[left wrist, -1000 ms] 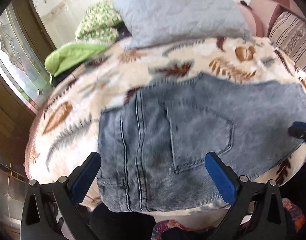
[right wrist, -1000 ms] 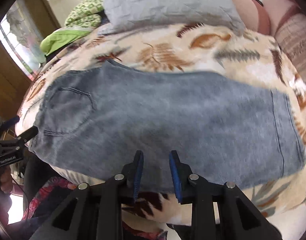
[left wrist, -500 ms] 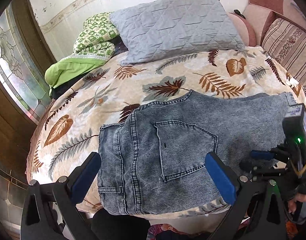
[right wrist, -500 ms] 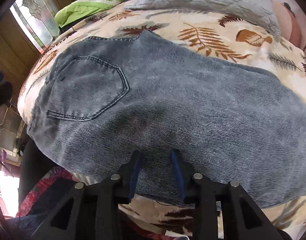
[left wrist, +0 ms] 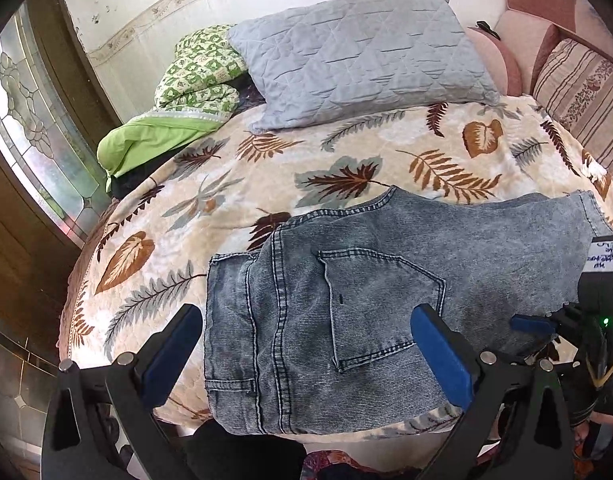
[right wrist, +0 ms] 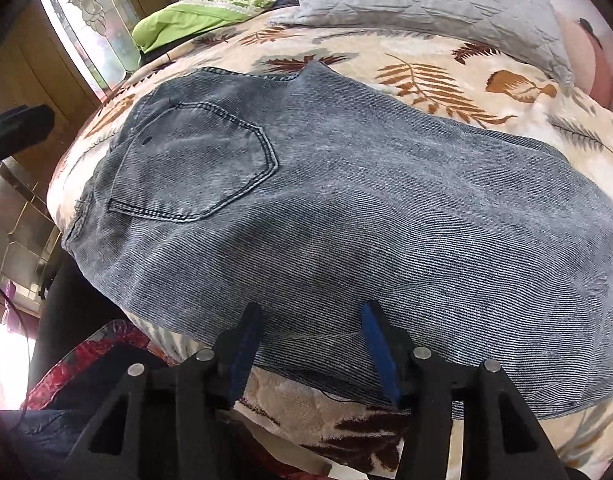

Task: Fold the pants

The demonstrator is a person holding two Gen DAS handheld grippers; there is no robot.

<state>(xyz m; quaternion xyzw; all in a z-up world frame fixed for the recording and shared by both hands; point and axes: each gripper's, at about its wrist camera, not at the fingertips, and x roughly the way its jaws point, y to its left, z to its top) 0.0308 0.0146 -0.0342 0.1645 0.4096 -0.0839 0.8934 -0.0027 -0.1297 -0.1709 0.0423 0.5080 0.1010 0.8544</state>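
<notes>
Both grippers stand open and grip nothing: the left gripper (left wrist: pixel 306 356) spread wide above the waistband end, the right gripper (right wrist: pixel 312 344) parted at the near edge. Ribbed, washed-blue denim pants (right wrist: pixel 346 208) lie flat, back pocket up, on a plush leaf-print blanket (left wrist: pixel 346 152) beside a quilted grey pillow (left wrist: pixel 358 56).

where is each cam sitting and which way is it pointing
Left wrist: sits on the left claw, held open at the bed's near edge, facing the waistband end of the jeans and the grey pillow; the right claw shows at right.
Right wrist: sits on the right claw, open over the near edge of the jeans, facing across the bed.
Shared: jeans, back pocket, leaf blanket, pillow.
</notes>
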